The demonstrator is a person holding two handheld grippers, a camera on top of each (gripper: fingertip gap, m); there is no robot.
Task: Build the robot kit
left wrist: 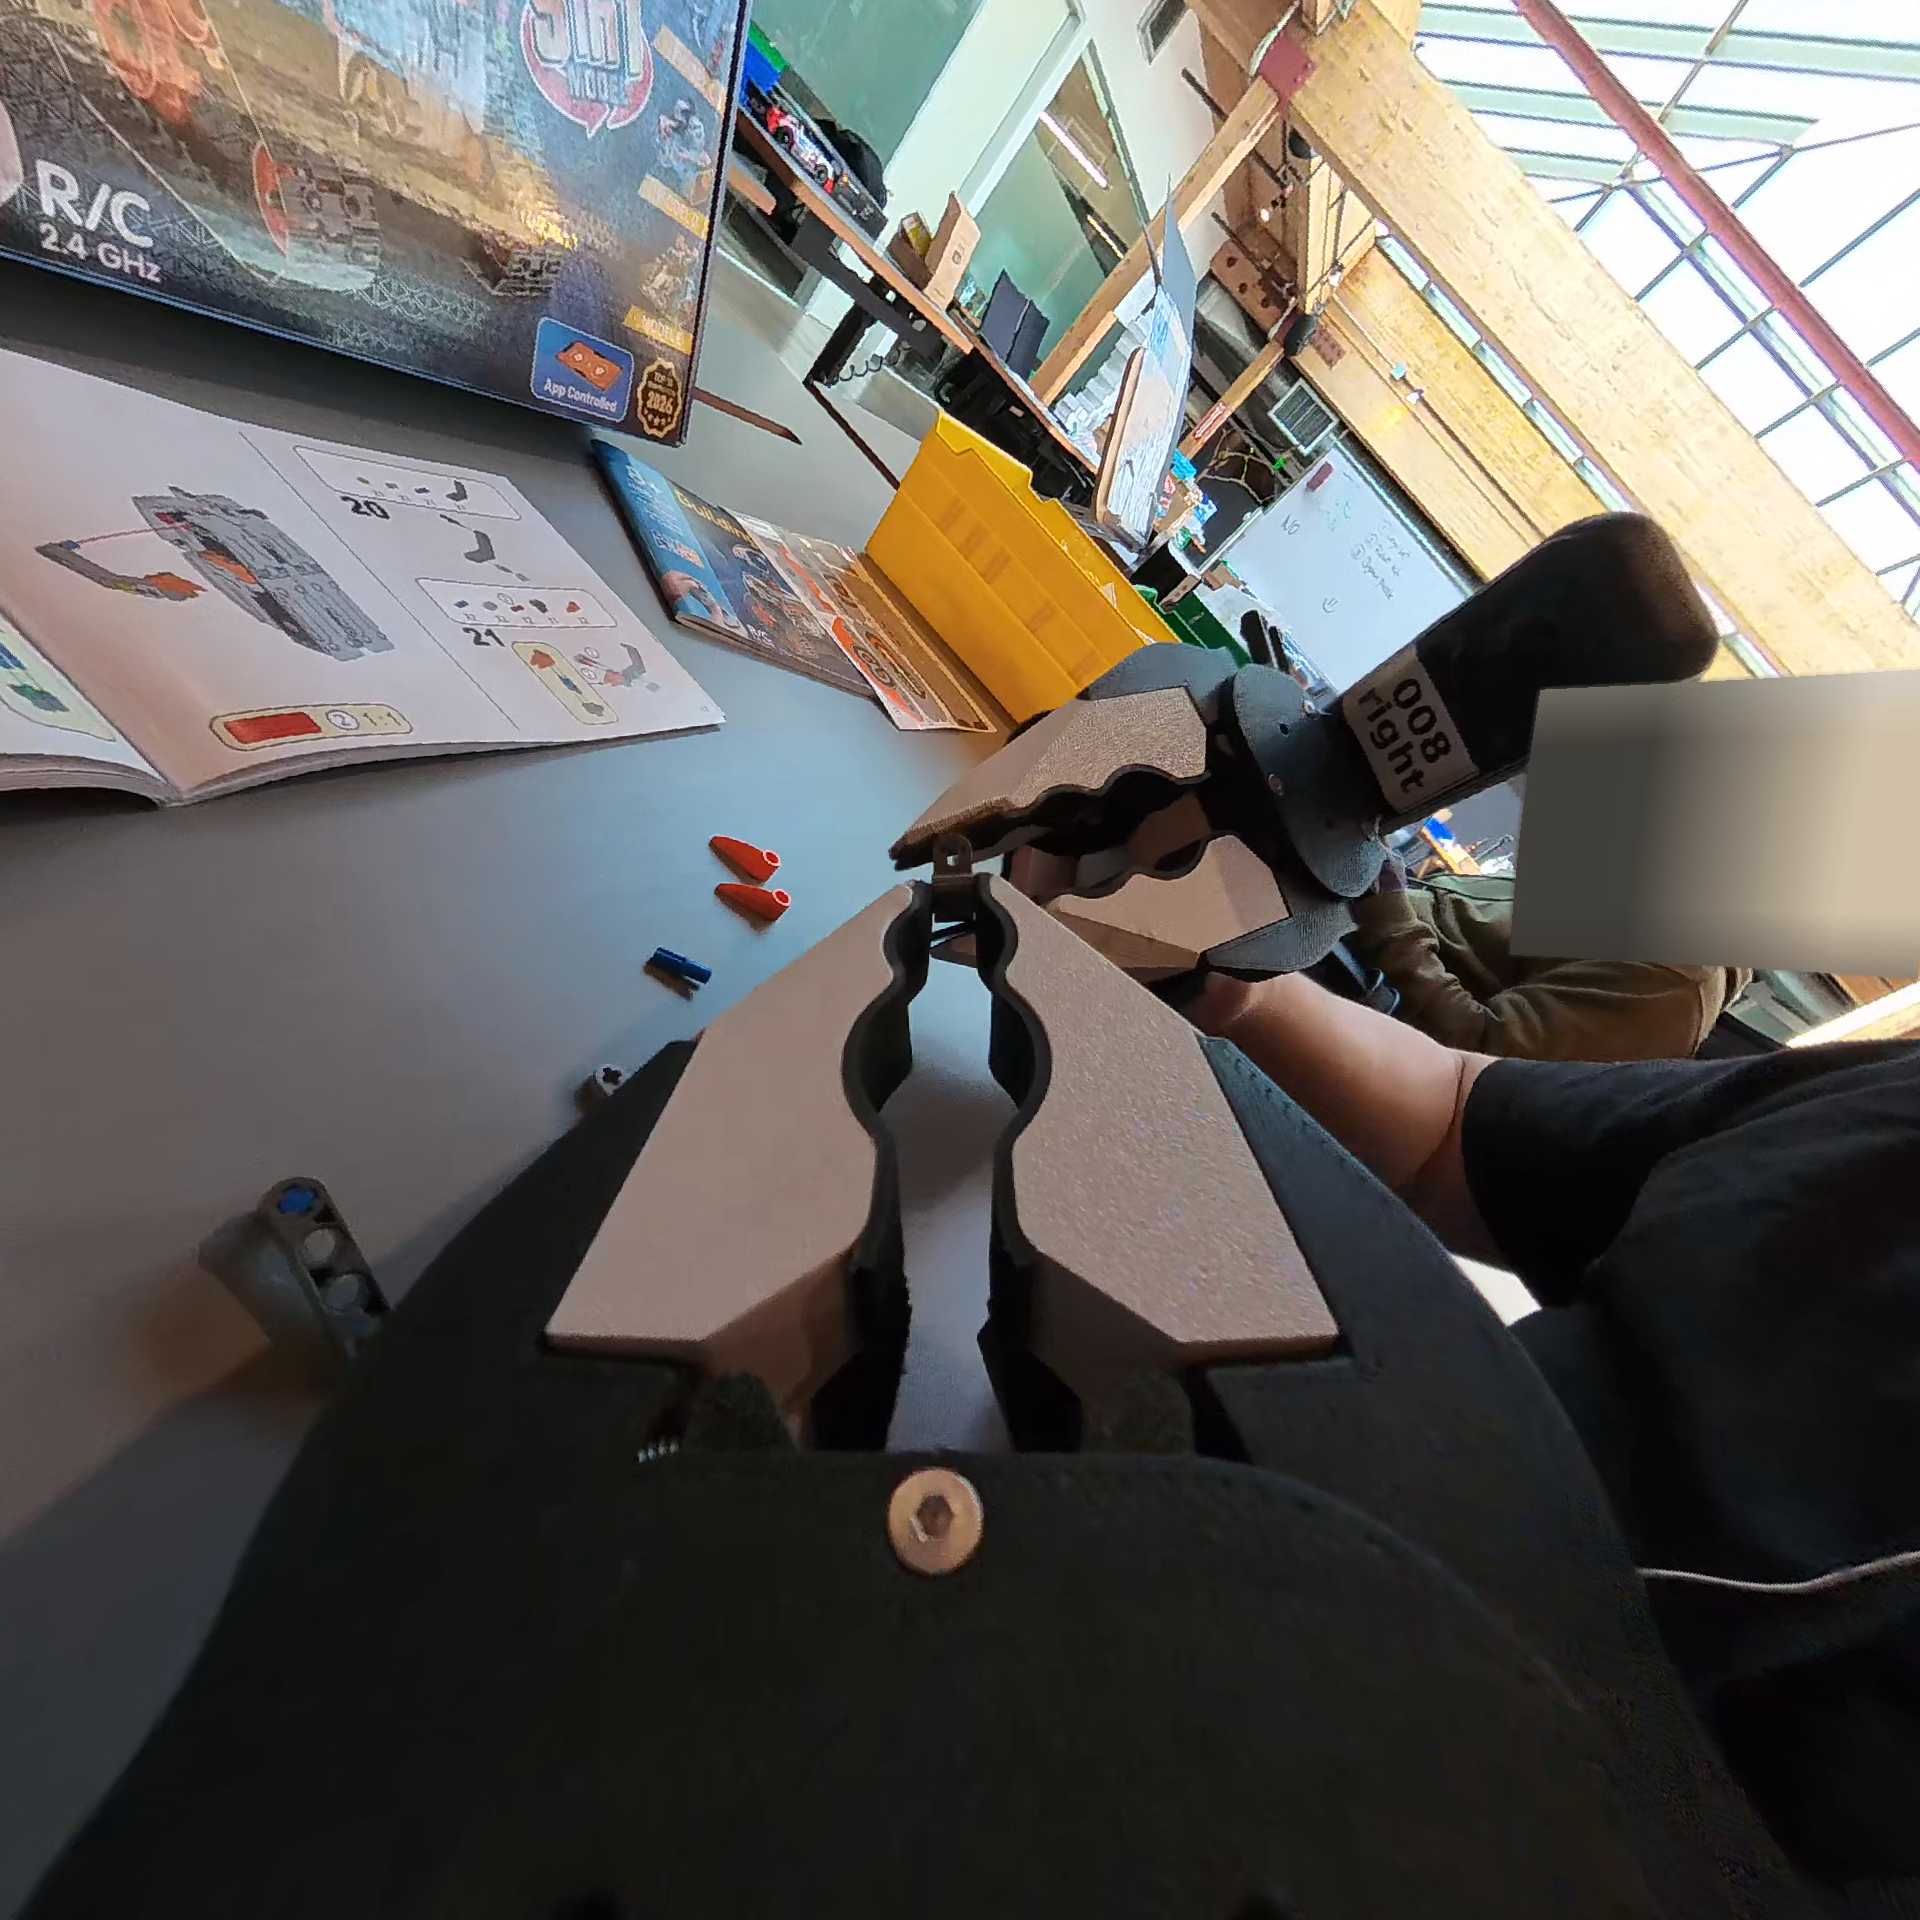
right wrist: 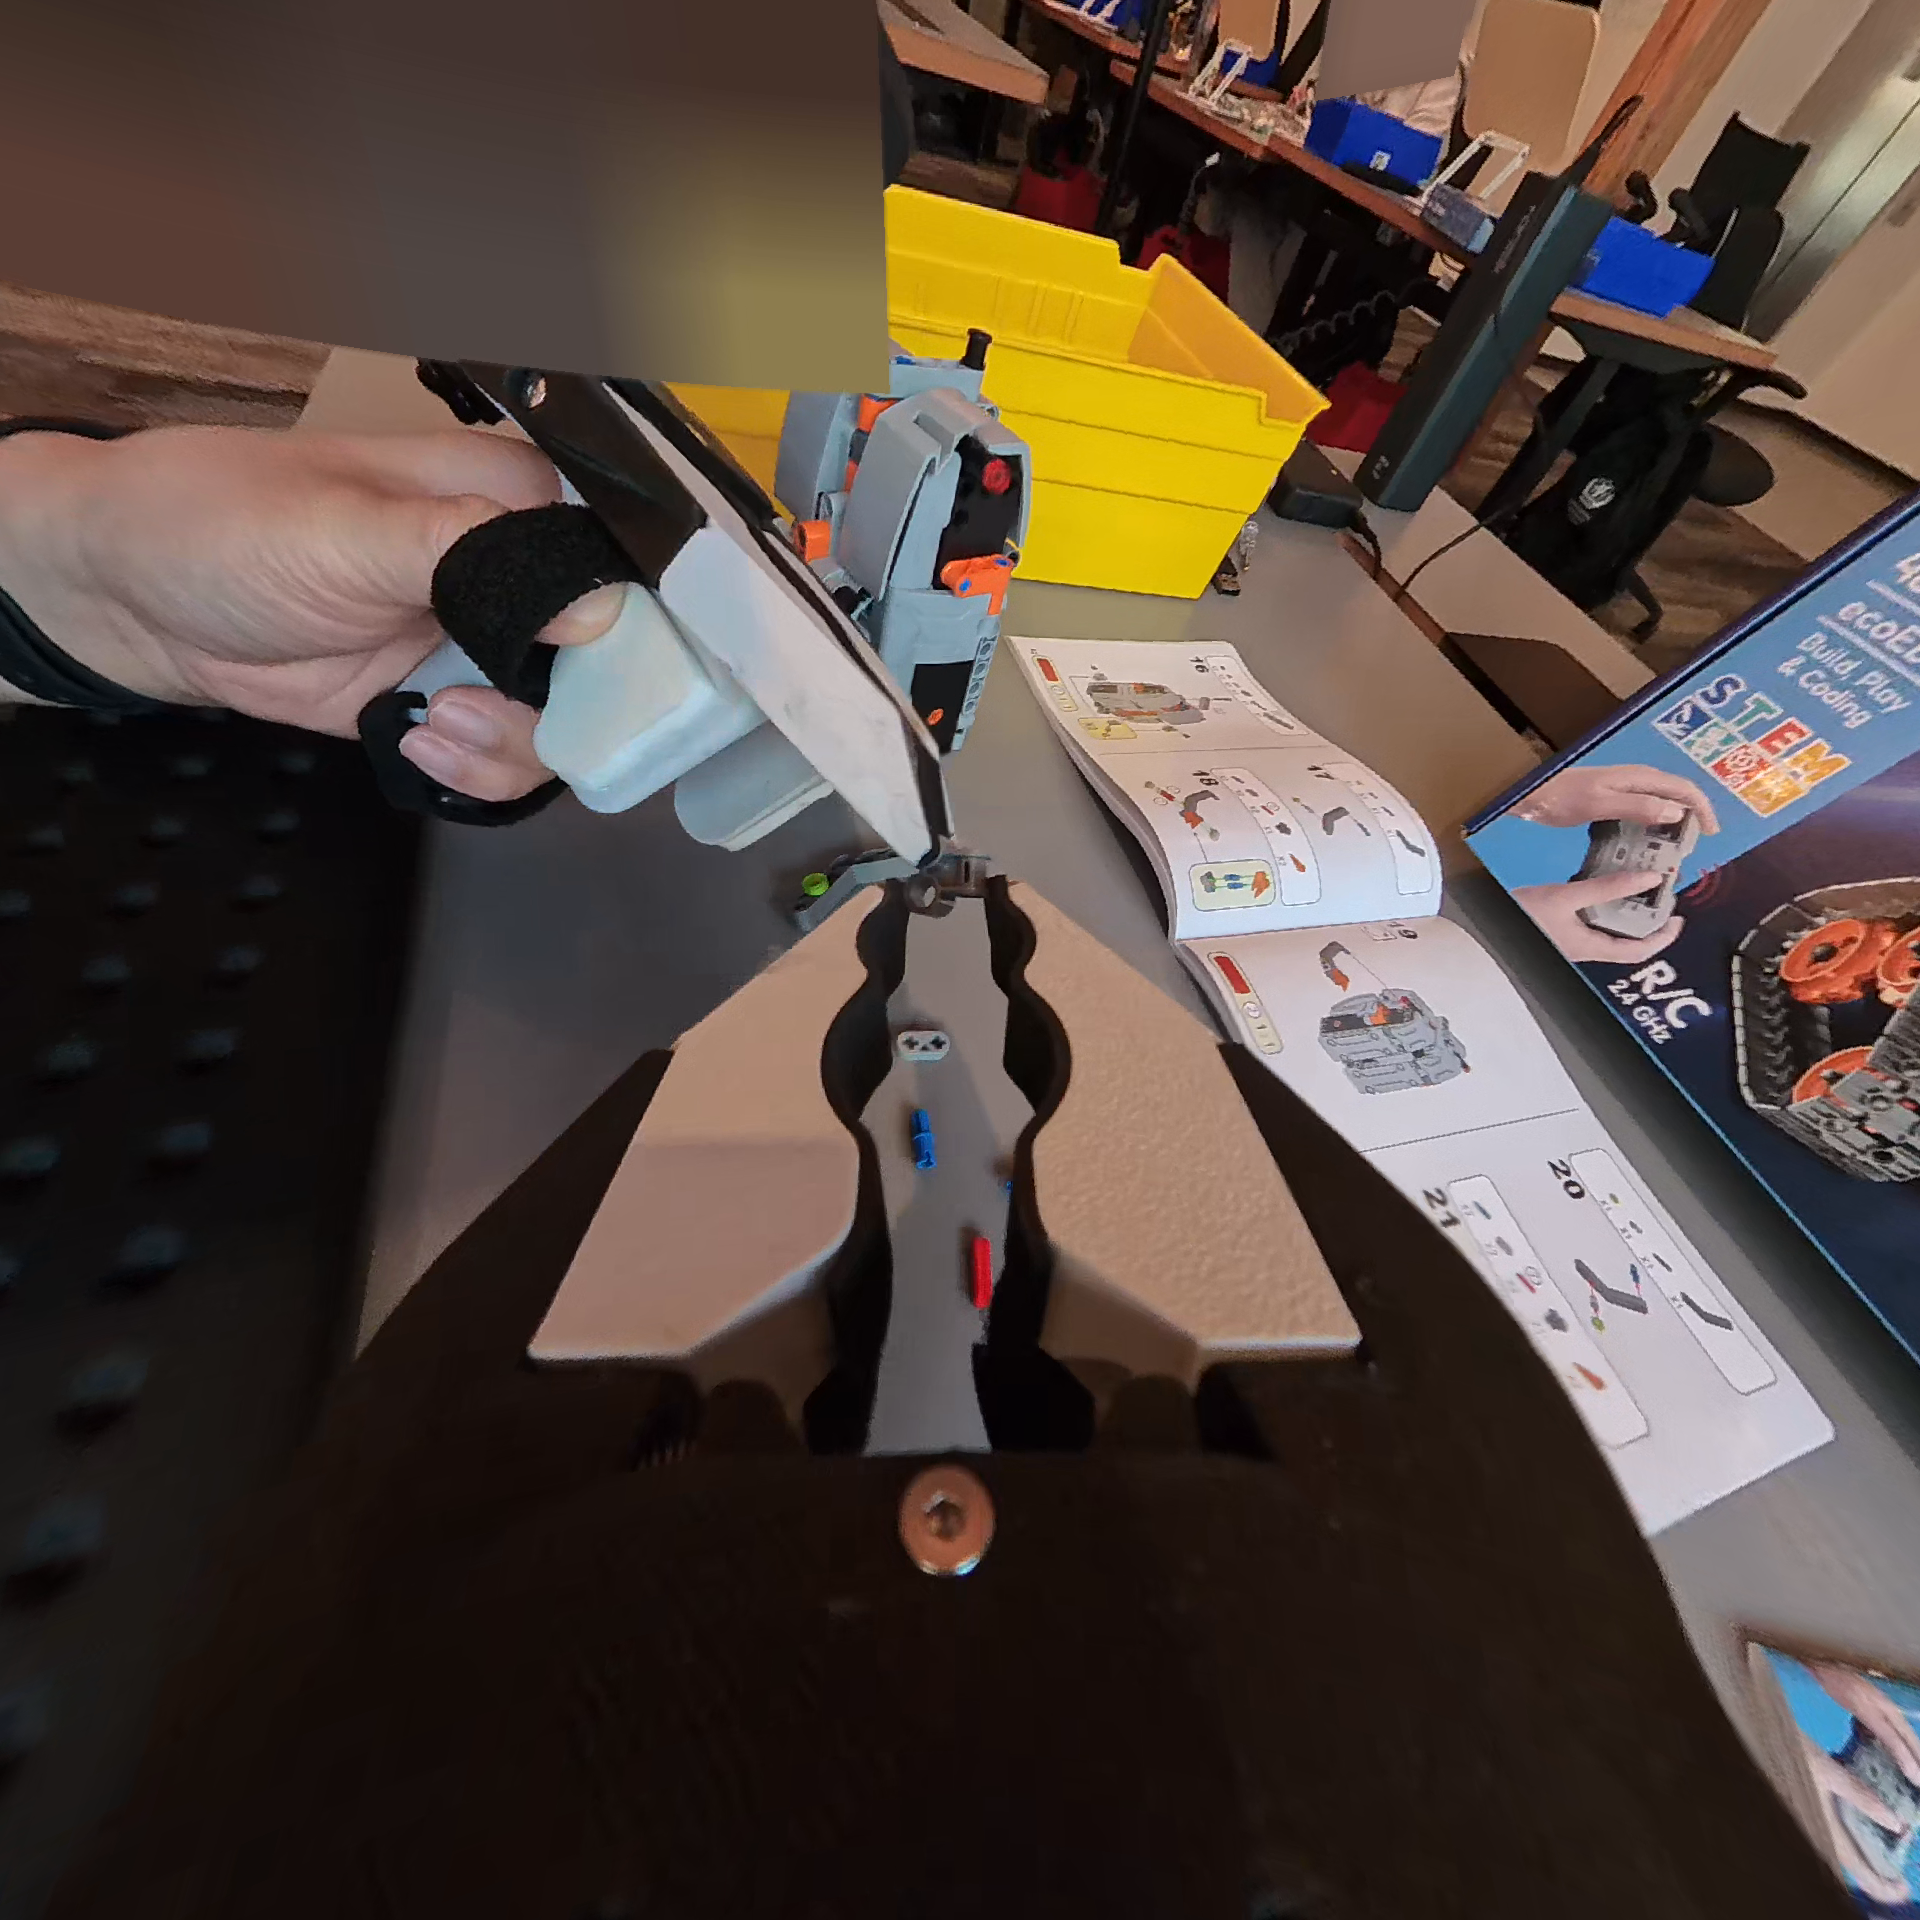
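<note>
My left gripper (left wrist: 951,896) is shut at the tips on a small dark grey building piece (left wrist: 953,914), held above the grey table. My right gripper (right wrist: 940,891) is shut on a small grey connector (right wrist: 940,883). The two grippers meet tip to tip, and the two pieces touch. The right gripper also shows in the left wrist view (left wrist: 935,847), coming in from the right. The left gripper shows in the right wrist view (right wrist: 928,847), coming down from the upper left in a person's hand. A grey bent beam with a green pin (right wrist: 831,886) sticks out at its tip.
An open instruction booklet (left wrist: 312,603) (right wrist: 1351,987) and a printed box (left wrist: 364,177) (right wrist: 1766,935) lie on the table. A yellow bin (right wrist: 1122,416) and a grey and orange model (right wrist: 914,540) stand behind. Loose parts: orange pieces (left wrist: 748,878), blue pin (left wrist: 677,968), grey beam (left wrist: 301,1262), red pin (right wrist: 980,1268). My left and right fingertips are right by each other.
</note>
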